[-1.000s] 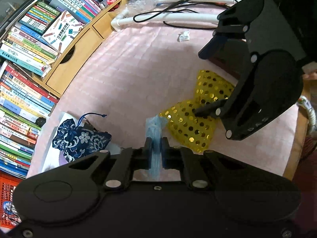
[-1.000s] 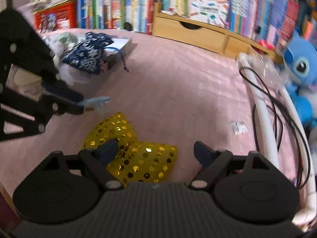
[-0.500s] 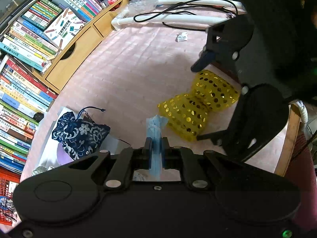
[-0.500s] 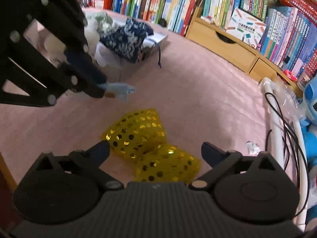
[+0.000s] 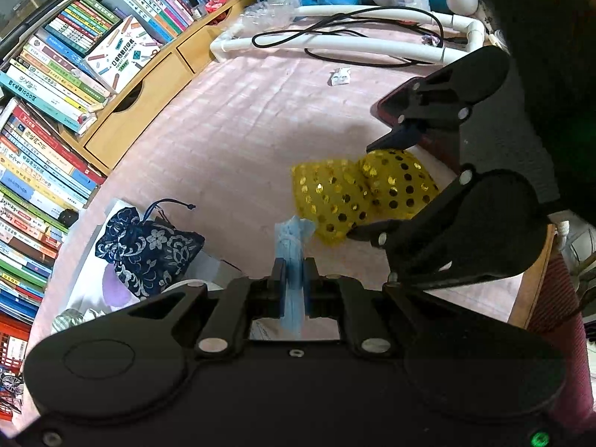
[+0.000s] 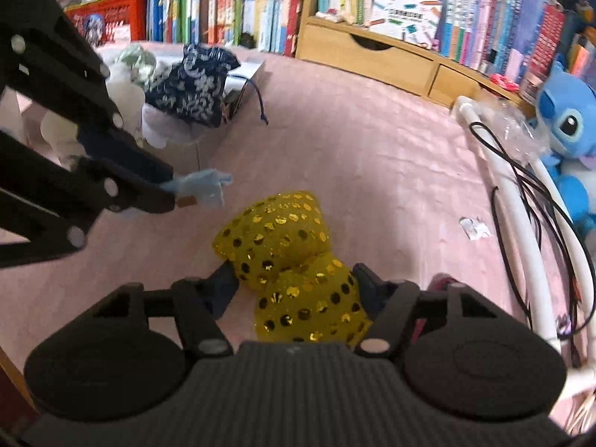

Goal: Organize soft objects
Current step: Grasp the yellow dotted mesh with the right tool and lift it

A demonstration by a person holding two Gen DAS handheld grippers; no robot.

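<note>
A yellow sequined bow-shaped cushion (image 5: 357,193) lies on the pink cloth; it also shows in the right wrist view (image 6: 290,257). My right gripper (image 6: 296,279) is open with one finger on each side of the bow's near lobe, low over it. It also shows in the left wrist view (image 5: 376,186). My left gripper (image 5: 294,264) is shut on a light blue soft cloth piece (image 5: 292,246), held above the cloth left of the bow. The blue piece also shows in the right wrist view (image 6: 203,186).
A dark blue floral drawstring pouch (image 5: 145,249) rests on a white box (image 6: 242,85) with other soft items at the left. Bookshelves and a wooden drawer unit (image 5: 138,111) line the far side. White pipes with black cable (image 5: 335,41) and plush toys (image 6: 566,126) stand behind.
My right gripper has come down and forward so its fingers now straddle the yellow bow's near lobe. My left gripper still holds the blue piece, with little movement.
</note>
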